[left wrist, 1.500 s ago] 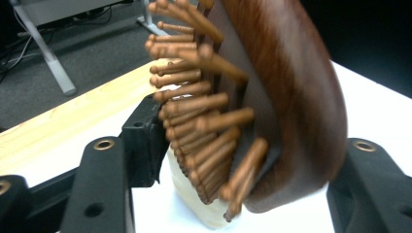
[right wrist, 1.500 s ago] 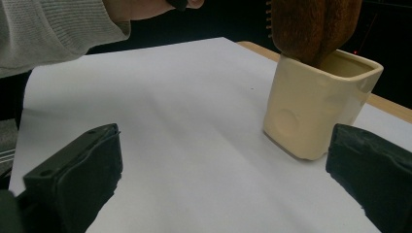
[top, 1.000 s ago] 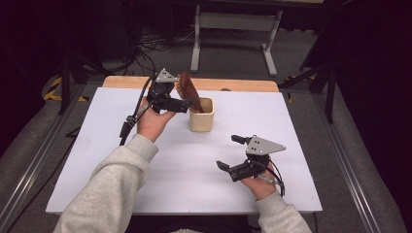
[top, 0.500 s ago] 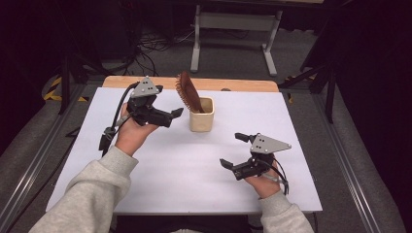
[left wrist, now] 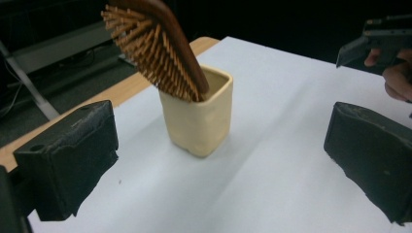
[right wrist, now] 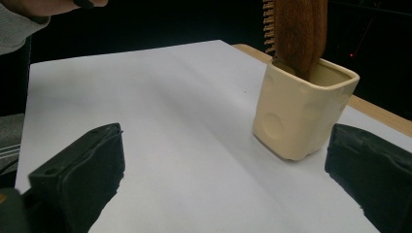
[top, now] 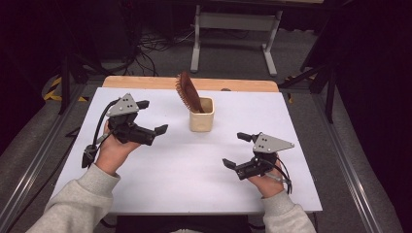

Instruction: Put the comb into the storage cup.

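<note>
A wooden hairbrush is seen standing handle-down in a small cream cup, which sits on the white bench toward its far middle. The brush head leans toward eleven o'clock above the cup's rim, bristles facing the left side of the bench.

The left gripper is held at about nine o'clock from the cup, well apart from it, with its jaws spread wide and nothing between them. The right gripper is held at about four o'clock from the cup, near the front edge, its jaws likewise spread and empty.

The brush is judged to be light and rigid; its polished wooden back looks smooth and may slip under hard pads, while the bristle face is springy and gives a poor seat. A hold across the two narrow edges of the head, or on the neck just above the rim, is judged the surest. The cup appears to be glazed ceramic with dimpled walls: stiff, fairly heavy for its size, breakable if tipped, and liable to slide on the smooth bench. It is best steadied by one wall and its rim while the brush is drawn straight up along its lean.
</note>
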Tool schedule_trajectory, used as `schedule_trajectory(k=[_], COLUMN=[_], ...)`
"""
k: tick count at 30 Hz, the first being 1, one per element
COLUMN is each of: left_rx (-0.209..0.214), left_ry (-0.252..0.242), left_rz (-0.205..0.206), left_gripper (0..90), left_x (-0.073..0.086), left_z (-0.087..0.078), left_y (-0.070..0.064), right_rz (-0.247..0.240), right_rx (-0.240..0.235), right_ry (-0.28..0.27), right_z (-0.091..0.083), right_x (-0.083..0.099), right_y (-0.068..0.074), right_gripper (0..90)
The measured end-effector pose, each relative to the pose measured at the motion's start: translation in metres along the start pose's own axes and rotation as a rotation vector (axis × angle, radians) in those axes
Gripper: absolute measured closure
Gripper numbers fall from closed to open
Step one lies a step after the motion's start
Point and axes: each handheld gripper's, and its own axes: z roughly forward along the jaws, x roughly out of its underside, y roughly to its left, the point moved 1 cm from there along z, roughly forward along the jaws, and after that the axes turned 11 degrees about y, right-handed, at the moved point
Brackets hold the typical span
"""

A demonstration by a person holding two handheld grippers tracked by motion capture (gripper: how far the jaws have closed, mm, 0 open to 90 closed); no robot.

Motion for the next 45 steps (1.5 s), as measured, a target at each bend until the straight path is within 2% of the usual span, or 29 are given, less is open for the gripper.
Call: schedule_trajectory(k=[1, 3, 4, 12, 16, 18, 22, 25, 26, 32, 33, 38, 45], left_rx=[0.0, 0.01, 0.01, 0.025, 0.02, 0.021, 0.017, 0.017, 0.012, 0.009, 0.004, 0.008, 0.001], left_ry=[0.0, -0.008, -0.008, -0.022, -0.032, -0.035, -0.062, -0.069, -0.07, -0.061, -0.059, -0.068, -0.061], left_rz=[0.0, -0.016, -0.016, -0.037, -0.049, -0.051, -0.082, -0.091, -0.095, -0.116, -0.109, -0.126, -0.123], left_gripper=[0.1, 0.2, 0.1, 0.2, 0.2, 0.1, 0.2, 0.2, 0.2, 0.2, 0.2, 0.2, 0.2], left_x=[0.0, 0.013, 0.013, 0.047, 0.064, 0.067, 0.09, 0.095, 0.104, 0.122, 0.125, 0.138, 0.154], left_z=[0.0, -0.003, -0.003, -0.011, -0.013, -0.013, -0.018, -0.018, -0.02, -0.018, -0.017, -0.014, -0.009], left_y=[0.0, 0.0, 0.0, -0.001, 0.0, 0.001, 0.003, 0.004, 0.005, 0.005, 0.006, 0.006, 0.006], right_rz=[0.0, 0.001, 0.001, 0.009, 0.008, 0.007, 0.007, 0.008, 0.009, 0.014, 0.014, 0.015, 0.032], right_rx=[0.0, 0.0, 0.0, 0.011, 0.016, 0.015, 0.017, 0.024, 0.027, 0.036, 0.036, 0.037, 0.044], right_ry=[0.0, 0.005, 0.005, 0.018, 0.011, 0.009, 0.003, 0.0, -0.003, -0.011, -0.011, -0.017, -0.009], right_z=[0.0, -0.002, -0.002, -0.004, -0.007, -0.007, -0.009, -0.01, -0.011, -0.013, -0.013, -0.013, -0.014], right_x=[0.0, 0.001, 0.001, 0.007, 0.011, 0.012, 0.018, 0.02, 0.022, 0.03, 0.031, 0.037, 0.05], right_y=[0.0, -0.001, -0.001, 0.0, 0.0, 0.0, 0.001, 0.001, 0.0, 0.0, 0.0, 0.001, 0.0], right_gripper=[1.5, 1.5, 1.5, 0.9, 0.9, 0.9, 0.9, 0.9, 0.9, 0.9, 0.9, 0.9, 0.9])
